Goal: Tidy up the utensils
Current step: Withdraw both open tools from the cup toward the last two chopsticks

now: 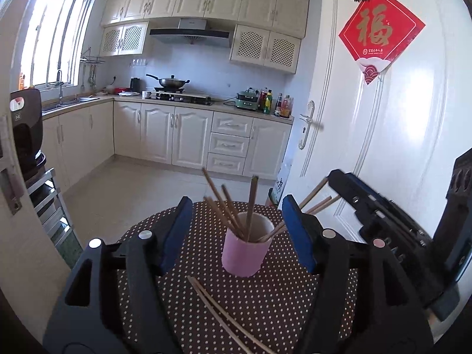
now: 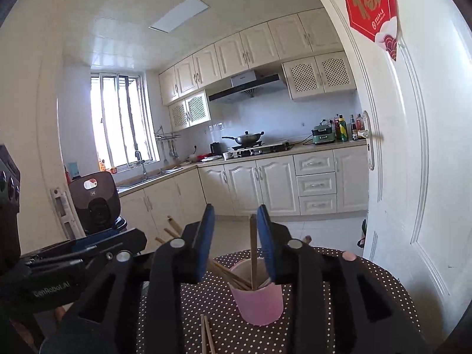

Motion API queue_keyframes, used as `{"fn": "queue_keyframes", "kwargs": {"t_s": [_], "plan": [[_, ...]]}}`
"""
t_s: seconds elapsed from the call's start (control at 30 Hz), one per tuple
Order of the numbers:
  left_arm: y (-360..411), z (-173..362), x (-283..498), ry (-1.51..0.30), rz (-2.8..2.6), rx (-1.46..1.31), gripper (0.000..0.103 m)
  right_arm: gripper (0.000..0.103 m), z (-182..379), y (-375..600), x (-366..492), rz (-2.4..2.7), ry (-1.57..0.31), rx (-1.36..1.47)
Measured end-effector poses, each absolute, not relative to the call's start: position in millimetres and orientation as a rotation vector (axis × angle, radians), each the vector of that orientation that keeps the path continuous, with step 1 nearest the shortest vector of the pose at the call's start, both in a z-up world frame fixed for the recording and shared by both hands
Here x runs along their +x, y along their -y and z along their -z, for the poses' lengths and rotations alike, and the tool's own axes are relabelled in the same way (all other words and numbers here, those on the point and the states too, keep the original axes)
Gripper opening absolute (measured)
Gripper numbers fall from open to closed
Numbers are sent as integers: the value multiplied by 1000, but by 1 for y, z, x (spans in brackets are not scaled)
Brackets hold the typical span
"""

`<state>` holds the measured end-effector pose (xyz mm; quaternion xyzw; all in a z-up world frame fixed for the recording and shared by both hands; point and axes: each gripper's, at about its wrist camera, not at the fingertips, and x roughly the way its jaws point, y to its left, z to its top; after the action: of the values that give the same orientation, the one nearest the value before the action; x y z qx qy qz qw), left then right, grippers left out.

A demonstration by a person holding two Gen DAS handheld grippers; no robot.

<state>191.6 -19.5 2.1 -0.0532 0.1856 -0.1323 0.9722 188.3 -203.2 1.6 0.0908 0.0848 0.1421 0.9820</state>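
Small round table with a brown, white-dotted cloth, set at a kitchen doorway. On it stands a pink cylindrical cup, upright, already holding several thin wooden chopsticks that lean outward at different angles.

Two more loose wooden chopsticks lie flat on the cloth just in front of the cup, near each other, crossing or nearly touching at the far end. We judge these the last of the work visible here.

Our left gripper hangs low over the table with blue pads spread wide to either side of the cup; nothing sits between them but the cup itself, and they do not touch it. Empty, as far as we can see.

Our right gripper is partly open, with a clear gap between its pads. One upright dark chopstick shows in that gap, its foot in the cup. It appears closer to the right-side pad, but we cannot tell whether either pad touches it; it looks released.

Step in hand, as we read it: a stick has just gone into the cup, and the loose pair is still to be collected.

Next move calls for one gripper to drop to the cloth, close over a flat-lying stick near its middle, tip it upright and lower it among those standing without knocking the cup.
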Motion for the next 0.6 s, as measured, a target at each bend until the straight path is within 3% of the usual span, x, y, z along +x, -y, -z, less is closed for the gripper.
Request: {"fn": "queue_keyframes", "kwargs": {"t_s": [0.3, 0.6], "plan": [[-2, 9, 165, -411, 224, -114, 69, 40, 4, 203, 154, -284, -193, 159], [-20, 57, 171, -652, 230, -186, 73, 42, 39, 199, 141, -286, -313, 149]]}}
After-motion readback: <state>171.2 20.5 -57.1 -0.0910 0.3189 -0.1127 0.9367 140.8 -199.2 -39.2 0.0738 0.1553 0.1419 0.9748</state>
